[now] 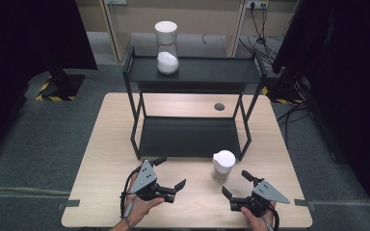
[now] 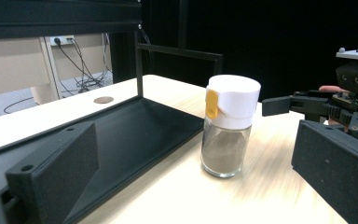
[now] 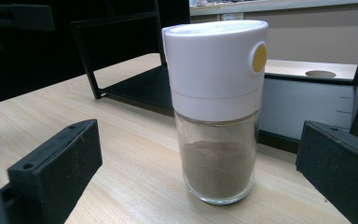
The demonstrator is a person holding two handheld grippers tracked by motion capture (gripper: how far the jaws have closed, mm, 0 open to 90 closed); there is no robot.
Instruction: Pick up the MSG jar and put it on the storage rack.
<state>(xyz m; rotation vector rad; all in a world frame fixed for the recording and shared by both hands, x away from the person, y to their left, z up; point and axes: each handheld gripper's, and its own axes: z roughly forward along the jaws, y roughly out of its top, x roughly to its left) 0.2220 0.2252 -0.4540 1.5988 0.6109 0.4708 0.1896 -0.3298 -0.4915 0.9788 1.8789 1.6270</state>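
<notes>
Nearest the person, the left gripper point(image 1: 168, 174) and right gripper point(image 1: 234, 184) rest on the pale wooden table point(image 1: 101, 159), jaws spread, holding nothing. Just beyond the right one stands the white-capped glass shaker of brown powder point(image 1: 223, 166), upright before the black metal shelf rack point(image 1: 190, 137).

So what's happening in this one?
A person holds a gripper in each hand at a wooden table. The left gripper and the right gripper are both open and hold nothing. A shaker with a white cap and brown powder stands upright on the table, just ahead of the right gripper and in front of a black rack. A jar of white grains sits on the rack's top shelf.
</notes>
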